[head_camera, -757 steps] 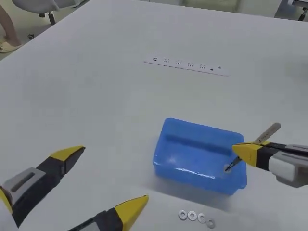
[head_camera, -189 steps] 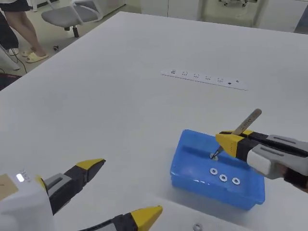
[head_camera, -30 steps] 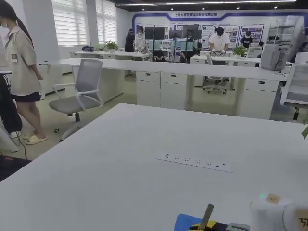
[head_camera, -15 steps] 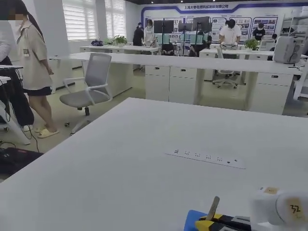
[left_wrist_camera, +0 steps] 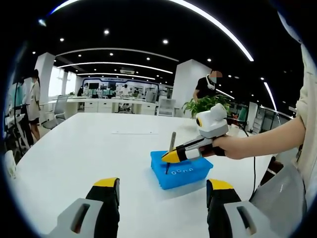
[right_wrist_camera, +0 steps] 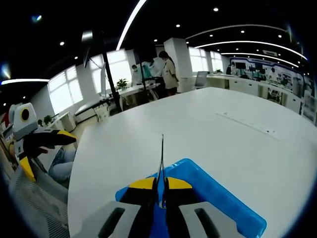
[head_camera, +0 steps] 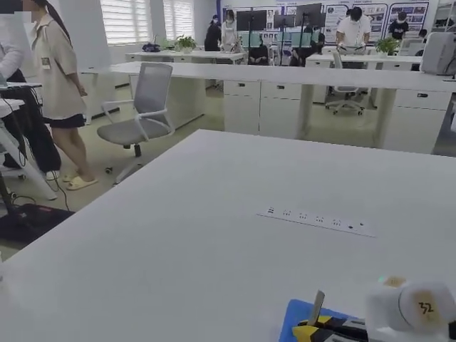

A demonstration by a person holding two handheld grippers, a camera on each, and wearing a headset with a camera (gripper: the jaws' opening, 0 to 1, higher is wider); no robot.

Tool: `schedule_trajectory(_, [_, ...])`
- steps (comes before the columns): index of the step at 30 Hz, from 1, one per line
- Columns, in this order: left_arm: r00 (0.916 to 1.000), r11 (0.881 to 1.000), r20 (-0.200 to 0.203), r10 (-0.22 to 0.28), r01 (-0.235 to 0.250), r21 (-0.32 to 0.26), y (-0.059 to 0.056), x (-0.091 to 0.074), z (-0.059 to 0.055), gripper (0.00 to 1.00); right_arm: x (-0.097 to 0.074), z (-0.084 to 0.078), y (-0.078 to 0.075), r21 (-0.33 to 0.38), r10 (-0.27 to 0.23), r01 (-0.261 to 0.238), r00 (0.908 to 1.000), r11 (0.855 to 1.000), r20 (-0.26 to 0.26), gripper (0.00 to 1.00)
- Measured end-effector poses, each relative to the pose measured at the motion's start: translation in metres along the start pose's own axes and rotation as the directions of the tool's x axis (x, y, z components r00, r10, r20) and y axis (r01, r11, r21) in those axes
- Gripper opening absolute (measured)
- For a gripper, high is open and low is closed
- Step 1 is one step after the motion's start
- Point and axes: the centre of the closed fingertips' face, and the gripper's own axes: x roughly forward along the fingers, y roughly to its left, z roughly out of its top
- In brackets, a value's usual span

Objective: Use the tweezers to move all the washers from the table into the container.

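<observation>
Holding the tweezers [left_wrist_camera: 172, 144] clamped between the jaws of my right gripper [left_wrist_camera: 168, 156], tips down over the blue container [left_wrist_camera: 168, 181] at the near right of the table [left_wrist_camera: 84, 153]; my left gripper [left_wrist_camera: 162, 182] hangs nearer me, jaws apart, carrying nothing; a row of washers [left_wrist_camera: 184, 170] lies inside the container; I judge the job nearly finished, though I cannot tell whether any washer is left on the table.

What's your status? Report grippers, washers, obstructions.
Left gripper open, empty. Right gripper shut on tweezers, over container. Washers in container. No obstruction seen.
</observation>
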Motion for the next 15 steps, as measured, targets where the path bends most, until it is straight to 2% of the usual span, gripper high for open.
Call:
schedule_trajectory(7, [0.9999,1.000,-0.014,0.000,0.000,0.005,-0.0002,0.0007,-0.0022,0.72,0.0027,-0.0105,0.0044,-0.009,0.018,-0.018,0.9998,1.000,-0.012,0.03])
schedule_trajectory(8, [0.9999,1.000,-0.016,0.001,-0.001,0.004,0.0002,0.0009,-0.0027,0.72,0.0029,-0.0079,0.0052,-0.007,0.022,-0.021,0.9997,1.000,0.010,0.03])
schedule_trajectory(15, [0.9997,1.000,-0.025,0.002,-0.002,0.001,0.0002,0.0013,-0.0043,0.72,0.0033,-0.0084,0.0060,-0.010,0.027,-0.027,0.9996,1.000,0.010,0.03])
